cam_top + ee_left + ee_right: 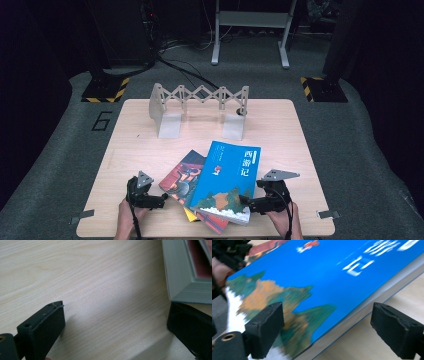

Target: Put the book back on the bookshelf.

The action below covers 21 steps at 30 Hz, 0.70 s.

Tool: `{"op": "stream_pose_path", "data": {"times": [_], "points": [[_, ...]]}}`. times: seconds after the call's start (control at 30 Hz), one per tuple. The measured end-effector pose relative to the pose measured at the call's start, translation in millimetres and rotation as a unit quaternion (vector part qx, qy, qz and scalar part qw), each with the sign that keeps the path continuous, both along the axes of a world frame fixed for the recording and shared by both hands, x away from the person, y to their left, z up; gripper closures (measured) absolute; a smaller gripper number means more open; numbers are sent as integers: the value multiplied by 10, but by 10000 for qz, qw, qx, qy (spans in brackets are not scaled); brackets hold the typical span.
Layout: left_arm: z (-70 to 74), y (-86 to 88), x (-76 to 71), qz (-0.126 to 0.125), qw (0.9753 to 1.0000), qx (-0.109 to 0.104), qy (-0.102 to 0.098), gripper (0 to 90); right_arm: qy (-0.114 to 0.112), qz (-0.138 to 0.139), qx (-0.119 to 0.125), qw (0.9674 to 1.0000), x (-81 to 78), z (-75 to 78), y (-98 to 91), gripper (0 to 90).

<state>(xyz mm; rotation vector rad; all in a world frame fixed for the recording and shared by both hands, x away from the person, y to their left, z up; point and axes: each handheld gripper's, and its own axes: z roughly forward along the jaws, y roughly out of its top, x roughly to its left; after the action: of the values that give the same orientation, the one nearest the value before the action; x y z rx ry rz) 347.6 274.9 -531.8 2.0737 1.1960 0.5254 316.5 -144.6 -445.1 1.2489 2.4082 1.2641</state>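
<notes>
Likely stiff, fairly heavy and slick-covered, the blue book (227,180) tops the stack at the table's (280,120) near edge; the right gripper (327,322), jaws wide, straddles its near corner, best gripped across its thickness.

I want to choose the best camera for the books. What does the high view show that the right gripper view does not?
High view: the folding metal bookend rack, the whole table, the left gripper and the dark-red book beneath. Right gripper view: close up, the white page edge between its wide-apart jaws. Both: the blue book and the right gripper.
</notes>
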Motion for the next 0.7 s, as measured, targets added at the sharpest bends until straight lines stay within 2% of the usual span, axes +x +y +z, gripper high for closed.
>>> {"op": "stream_pose_path", "data": {"times": [0.1,0.27,0.4,0.63,0.7], "points": [[-5,-3,0,20,10000,-12,-37,15,-63,108,-19,9999,-101,-25,38,55],[-4,-4,-3,17,10000,-19,-4,15,-43,245,-83,9997,-146,-41,90,0],[-4,-5,-4,22,10000,-24,-4,15,-88,255,-220,9994,-232,-43,139,0],[-3,-3,-4,18,10000,-18,-1,17,-130,332,-169,9992,-352,-60,149,0],[-3,-2,-4,18,10000,-10,-7,17,-195,321,-439,9983,-426,-86,215,0]]}}
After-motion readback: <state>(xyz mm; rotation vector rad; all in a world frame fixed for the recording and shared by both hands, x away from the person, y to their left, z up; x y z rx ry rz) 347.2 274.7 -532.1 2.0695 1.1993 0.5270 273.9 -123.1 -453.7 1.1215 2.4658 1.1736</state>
